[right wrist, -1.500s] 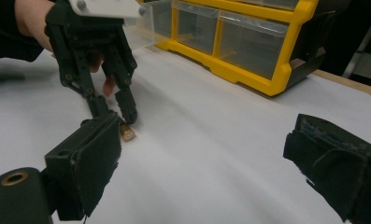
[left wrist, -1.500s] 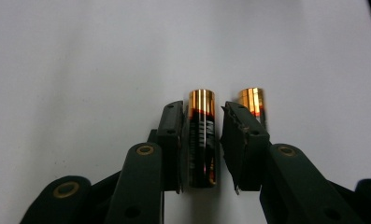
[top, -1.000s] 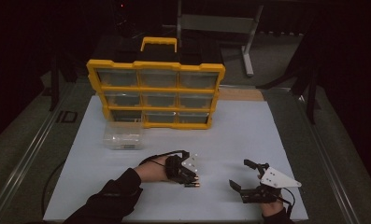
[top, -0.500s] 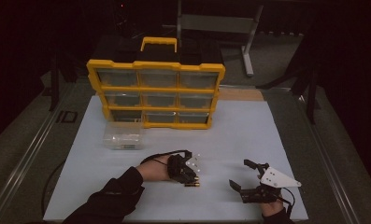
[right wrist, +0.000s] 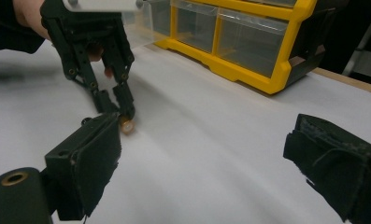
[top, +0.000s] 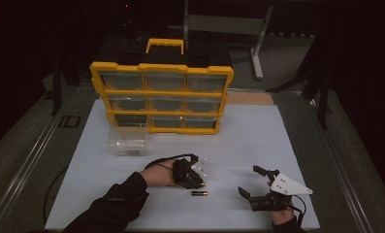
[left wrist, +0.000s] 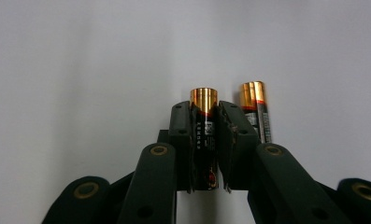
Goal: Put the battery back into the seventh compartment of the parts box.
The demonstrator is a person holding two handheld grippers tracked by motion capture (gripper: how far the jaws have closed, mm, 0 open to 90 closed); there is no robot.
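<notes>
**A small battery held tight in the left tool**

While the left tool (left wrist: 205, 116) is clamped on one battery (left wrist: 204, 135), a second battery (top: 199, 193) lies on the white counter (top: 277, 141) just beside it. In the left gripper view the held battery sits between the two black jaws with its gold end sticking out past the tips. The other battery rests to its right there, close by and not gripped.

From the high view, the left tool is near the middle of the counter, on the near side. The right tool (top: 259, 187) rests further right, also near, well apart from the batteries. Its jaws stand wide apart and hold nothing.

A battery like this is small, hard and quite light. It will not bend or squash. Its skin looks smooth and round, so I think it can roll away or slip out sideways if the grip is weak. The best place to take hold is across the middle of its body, with the jaws flat on both sides, just as the left tool holds it.

At the far side of the counter stands a yellow drawer box (top: 162, 99) with clear drawers. A small clear drawer (top: 127, 141) sits out on the counter just in front of it, to the left. It may be where the batteries go, but I cannot tell.
</notes>
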